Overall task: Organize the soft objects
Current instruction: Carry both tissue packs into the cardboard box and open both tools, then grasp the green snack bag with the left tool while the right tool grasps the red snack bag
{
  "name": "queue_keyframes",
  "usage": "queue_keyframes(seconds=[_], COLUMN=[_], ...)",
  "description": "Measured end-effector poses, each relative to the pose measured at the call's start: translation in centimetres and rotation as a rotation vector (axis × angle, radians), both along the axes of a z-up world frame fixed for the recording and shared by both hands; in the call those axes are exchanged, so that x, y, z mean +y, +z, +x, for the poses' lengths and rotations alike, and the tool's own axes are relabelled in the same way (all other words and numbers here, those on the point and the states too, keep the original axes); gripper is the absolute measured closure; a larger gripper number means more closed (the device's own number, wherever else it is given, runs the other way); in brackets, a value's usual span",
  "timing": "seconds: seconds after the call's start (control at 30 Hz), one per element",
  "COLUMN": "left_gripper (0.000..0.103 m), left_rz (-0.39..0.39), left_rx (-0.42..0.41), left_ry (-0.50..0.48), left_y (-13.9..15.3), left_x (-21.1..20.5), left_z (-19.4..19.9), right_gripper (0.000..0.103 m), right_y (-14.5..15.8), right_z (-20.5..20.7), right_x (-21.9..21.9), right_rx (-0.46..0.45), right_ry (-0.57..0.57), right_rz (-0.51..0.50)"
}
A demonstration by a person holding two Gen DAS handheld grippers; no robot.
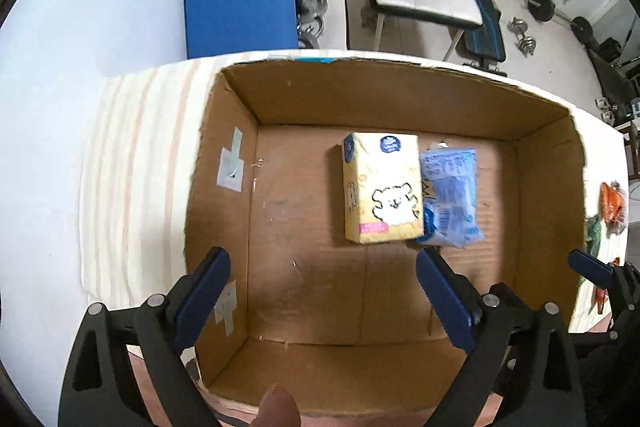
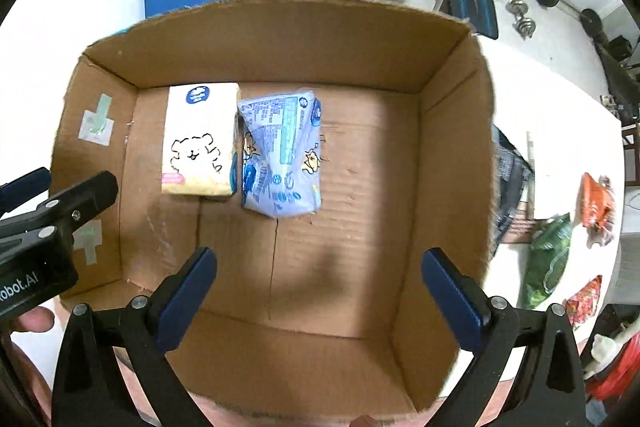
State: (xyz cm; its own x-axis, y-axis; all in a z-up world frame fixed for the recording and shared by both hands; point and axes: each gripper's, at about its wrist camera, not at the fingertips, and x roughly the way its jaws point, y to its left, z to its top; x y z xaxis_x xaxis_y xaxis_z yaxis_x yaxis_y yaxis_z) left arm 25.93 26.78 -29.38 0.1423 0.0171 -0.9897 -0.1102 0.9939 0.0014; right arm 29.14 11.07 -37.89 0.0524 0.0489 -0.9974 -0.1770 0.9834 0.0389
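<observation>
Open cardboard box (image 1: pixel 360 99) on a striped cloth (image 1: pixel 132 179), two tissue packs inside.

The left gripper (image 1: pixel 324 291) hangs over the box's near side, its blue fingers (image 1: pixel 202 297) spread wide with nothing between them. On the box floor toward 1 o'clock lies a yellow tissue pack (image 1: pixel 382 187) printed with a white bear; a blue tissue pack (image 1: pixel 452 197) lies touching its 3 o'clock side. At 3 o'clock a fingertip of the right gripper (image 1: pixel 588 267) shows beyond the box wall, with orange and green snack bags (image 1: pixel 610 207) on the table past it.

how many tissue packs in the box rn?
2, side by side on the cardboard box floor: yellow pack on the left, blue pack to its right. None hidden that I can see.
</observation>
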Motion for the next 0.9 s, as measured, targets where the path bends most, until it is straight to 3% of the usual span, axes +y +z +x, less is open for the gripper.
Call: queue_keyframes(seconds=[0.4, 0.57, 0.73, 0.9], left_gripper=[0.008, 0.008, 0.008, 0.008], left_rz=[0.002, 0.039, 0.074, -0.006], left_rx=[-0.167, -0.244, -0.296, -0.263], left_ry=[0.022, 0.026, -0.041, -0.145], left_y=[6.1, 8.9, 11.4, 11.1], left_x=[-3.2, -5.5, -10.9, -19.7], left_z=[-3.9, -5.1, -5.6, -5.2], right_gripper=[0.0, 0.0, 0.0, 0.0], right_y=[7.6, 10.3, 12.1, 12.1], right_z=[-4.7, -6.3, -7.3, -8.5], right_x=[-2.5, -4.5, -11.0, -22.0], right_rx=[-0.13, -0.211, -0.226, -0.227], right_ry=[-0.003, -0.013, -0.104, -0.27], right_rz=[0.077, 0.093, 0.182, 0.176])
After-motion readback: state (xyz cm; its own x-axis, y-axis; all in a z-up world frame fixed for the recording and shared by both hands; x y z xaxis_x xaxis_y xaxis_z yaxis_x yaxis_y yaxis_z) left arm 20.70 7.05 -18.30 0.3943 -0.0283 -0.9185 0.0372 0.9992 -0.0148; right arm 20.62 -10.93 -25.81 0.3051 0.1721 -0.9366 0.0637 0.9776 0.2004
